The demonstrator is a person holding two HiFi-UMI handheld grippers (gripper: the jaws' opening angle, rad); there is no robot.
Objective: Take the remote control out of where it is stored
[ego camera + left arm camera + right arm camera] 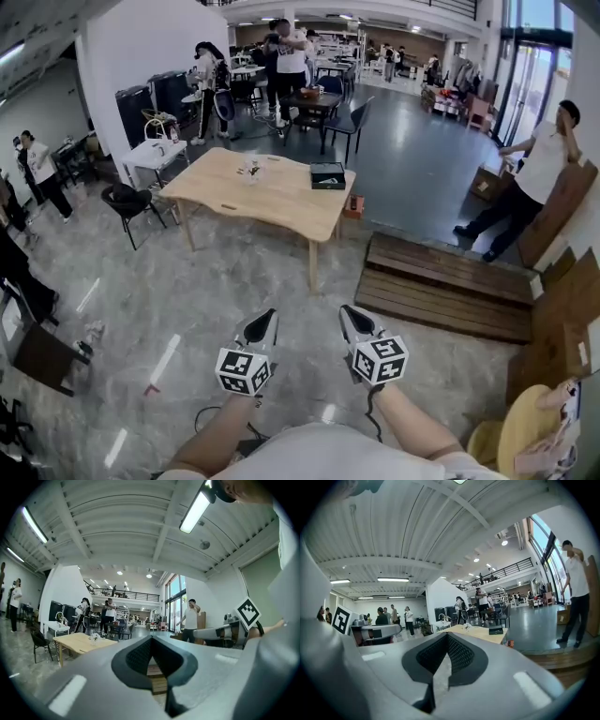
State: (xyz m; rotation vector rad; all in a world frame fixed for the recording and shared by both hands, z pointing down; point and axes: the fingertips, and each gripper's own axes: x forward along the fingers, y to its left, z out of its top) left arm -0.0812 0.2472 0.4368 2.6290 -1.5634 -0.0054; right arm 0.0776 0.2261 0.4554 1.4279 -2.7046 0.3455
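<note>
Head view: your left gripper (265, 321) and right gripper (350, 316) point level, side by side, jaws closed, empty.
The wooden table (272, 202) stands well ahead across grey floor (234, 281), a dark box (327, 175) on it; the remote control cannot be made out.
</note>
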